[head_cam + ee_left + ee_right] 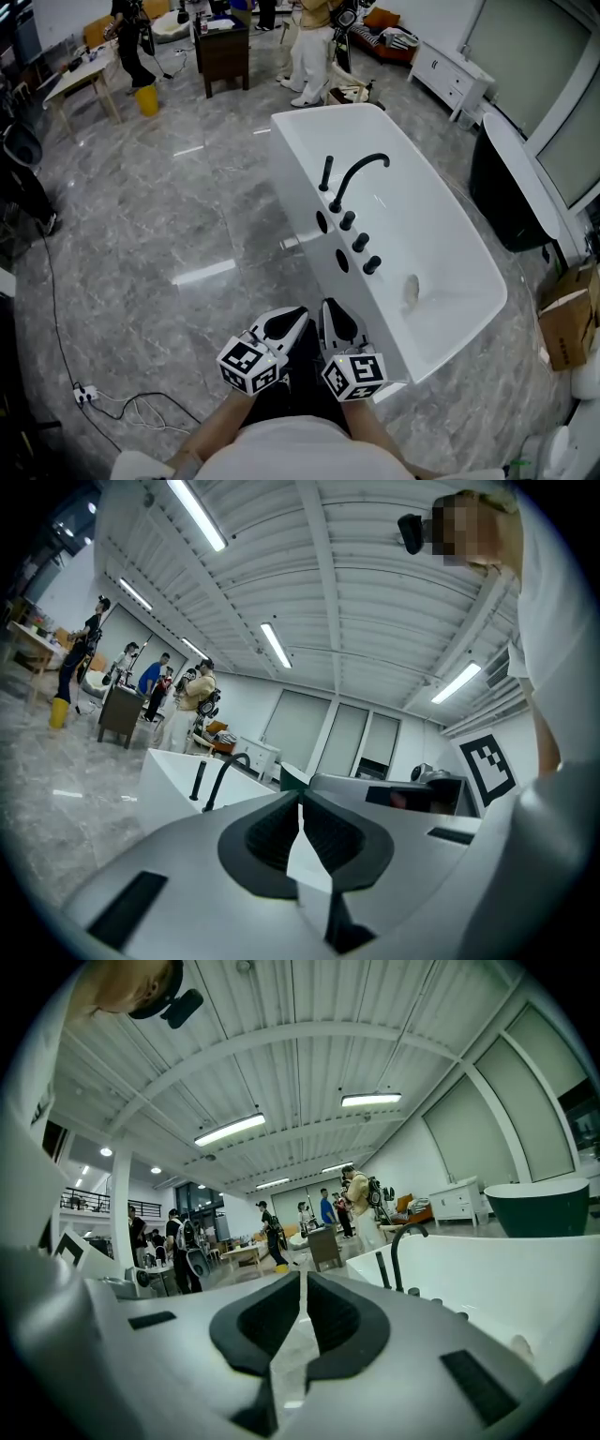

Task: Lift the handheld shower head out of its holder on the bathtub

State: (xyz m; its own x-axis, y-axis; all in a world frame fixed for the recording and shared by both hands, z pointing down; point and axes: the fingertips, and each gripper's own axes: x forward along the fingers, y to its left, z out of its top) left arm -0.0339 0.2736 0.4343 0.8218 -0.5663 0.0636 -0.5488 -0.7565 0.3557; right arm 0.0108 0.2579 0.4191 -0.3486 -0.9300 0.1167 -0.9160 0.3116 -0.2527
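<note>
The left gripper [292,319] and right gripper [330,314] look alike from here: pale grey-white shells, with black ribbed pads [253,1326] lining the jaws and black rectangular slots [473,1372] set into the top. Each carries a white cube [251,364] printed with black square markers. The person wears a white top [281,450] and a black camera [183,1005] on the head.

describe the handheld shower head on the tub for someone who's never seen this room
Find the white bathtub on the grey marble floor; black fittings line its left rim in the head view. The handheld shower head is the slim straight rod standing upright at the row's far end, just left of the arched spout, unlike the three squat round knobs.
</note>
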